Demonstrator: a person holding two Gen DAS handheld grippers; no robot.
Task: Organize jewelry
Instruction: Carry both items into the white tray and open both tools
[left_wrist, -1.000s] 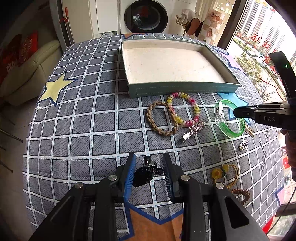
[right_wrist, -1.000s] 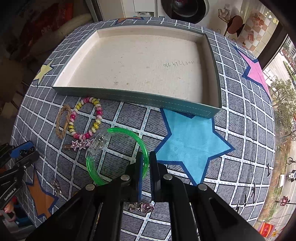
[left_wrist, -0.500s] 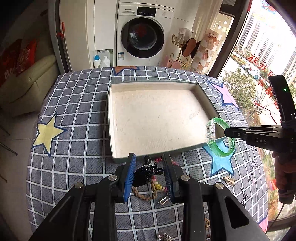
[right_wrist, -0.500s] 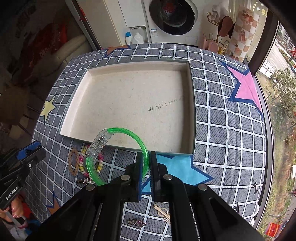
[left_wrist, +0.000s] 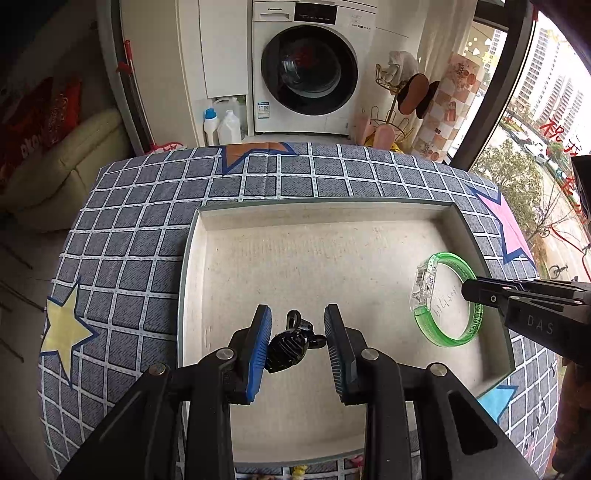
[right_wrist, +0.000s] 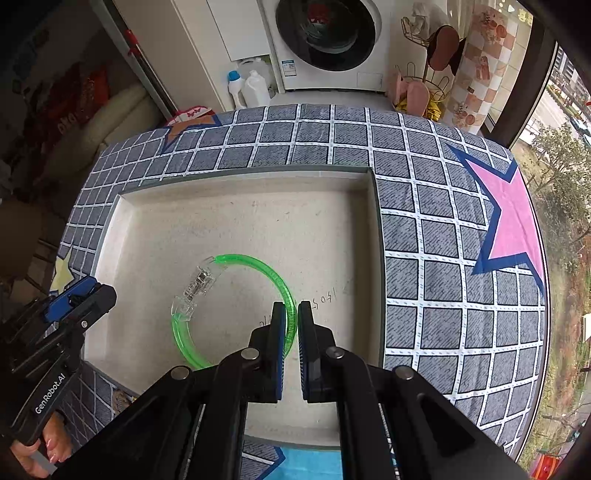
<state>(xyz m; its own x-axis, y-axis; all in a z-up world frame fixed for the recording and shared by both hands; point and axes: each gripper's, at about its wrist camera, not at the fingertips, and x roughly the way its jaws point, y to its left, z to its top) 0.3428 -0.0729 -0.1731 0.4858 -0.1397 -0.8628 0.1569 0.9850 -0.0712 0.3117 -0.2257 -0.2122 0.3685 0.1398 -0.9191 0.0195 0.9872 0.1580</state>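
With our right gripper (right_wrist: 291, 314) we pinch the green bangle (right_wrist: 236, 306) between the 2 fingers, over the floor of the tray (right_wrist: 376, 221). Our left gripper (left_wrist: 297, 332) is also above the tray, with the black hair clip (left_wrist: 290, 345) between its fingers; whether both touch it we cannot tell.

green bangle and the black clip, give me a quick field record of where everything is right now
left gripper: over the tray, holding the black clip between its blue pads, jaws set wide
right gripper: shut on the green bangle, gripped at its rim
green bangle: over the tray's right side; contact with the floor unclear
tray: shallow, pale floor, handwriting near the bangle
tablecloth: grey grid with coloured stars
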